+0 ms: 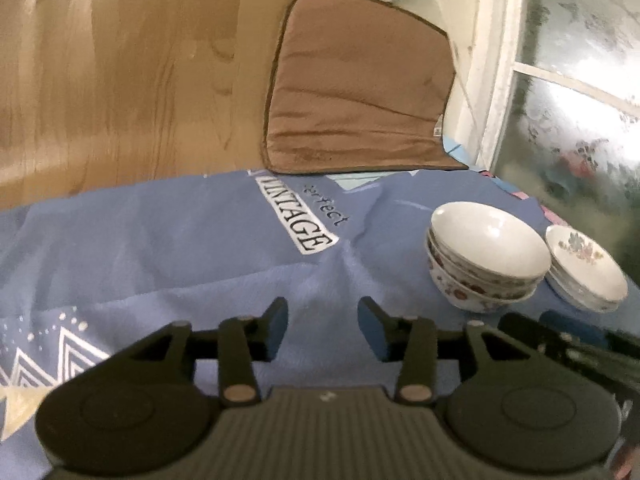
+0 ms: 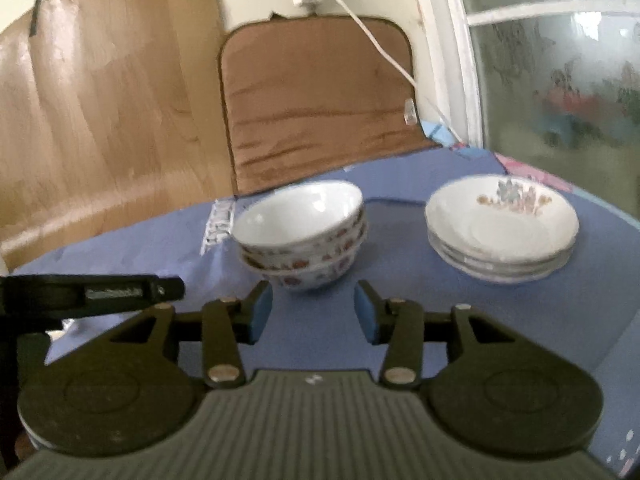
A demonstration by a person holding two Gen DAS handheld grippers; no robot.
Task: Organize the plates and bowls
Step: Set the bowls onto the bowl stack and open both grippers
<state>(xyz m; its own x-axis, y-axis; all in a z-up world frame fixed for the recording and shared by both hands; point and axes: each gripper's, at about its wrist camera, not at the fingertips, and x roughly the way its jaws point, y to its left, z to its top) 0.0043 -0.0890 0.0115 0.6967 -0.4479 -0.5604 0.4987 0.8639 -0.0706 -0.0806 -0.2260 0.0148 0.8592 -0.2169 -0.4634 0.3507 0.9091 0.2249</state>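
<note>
A stack of white bowls with red flower patterns (image 2: 302, 236) stands on the blue cloth, also in the left wrist view (image 1: 486, 258). To its right is a stack of shallow white plates with a floral print (image 2: 502, 230), seen at the right edge of the left wrist view (image 1: 584, 270). My right gripper (image 2: 313, 312) is open and empty, just in front of the bowl stack. My left gripper (image 1: 323, 326) is open and empty over bare cloth, left of the bowls. The left gripper's body shows at the left of the right wrist view (image 2: 92, 292).
The blue cloth (image 1: 180, 248) with a "VINTAGE" label covers the surface. A brown cushion (image 2: 320, 108) leans at the back against a wooden panel (image 1: 120, 72). A white cable (image 2: 376, 40) hangs over the cushion. A frosted window (image 2: 560, 60) is on the right.
</note>
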